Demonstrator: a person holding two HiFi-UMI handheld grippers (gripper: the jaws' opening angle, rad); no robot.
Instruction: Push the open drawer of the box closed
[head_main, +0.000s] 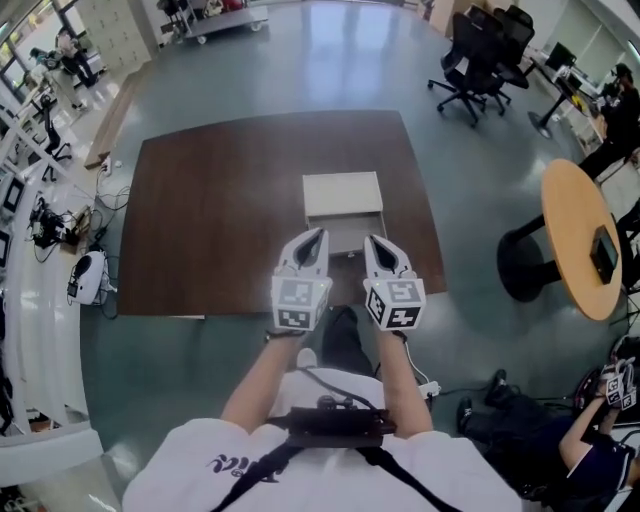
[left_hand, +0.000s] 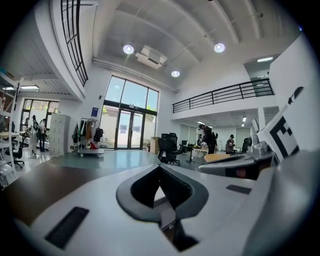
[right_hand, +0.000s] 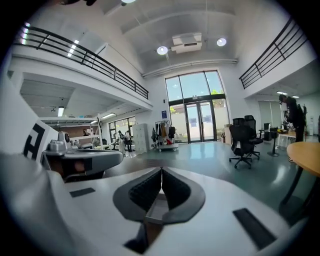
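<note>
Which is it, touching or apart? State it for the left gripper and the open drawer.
Cannot tell. In the head view the shut left gripper overlaps the drawer at its corner, with neither contact nor gap plain. The left gripper view settles nothing.

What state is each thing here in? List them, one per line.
box: upright, drawer side facing the person.
drawer: pulled out, open.
left gripper: jaws shut, holding nothing.
right gripper: jaws shut, holding nothing.
</note>
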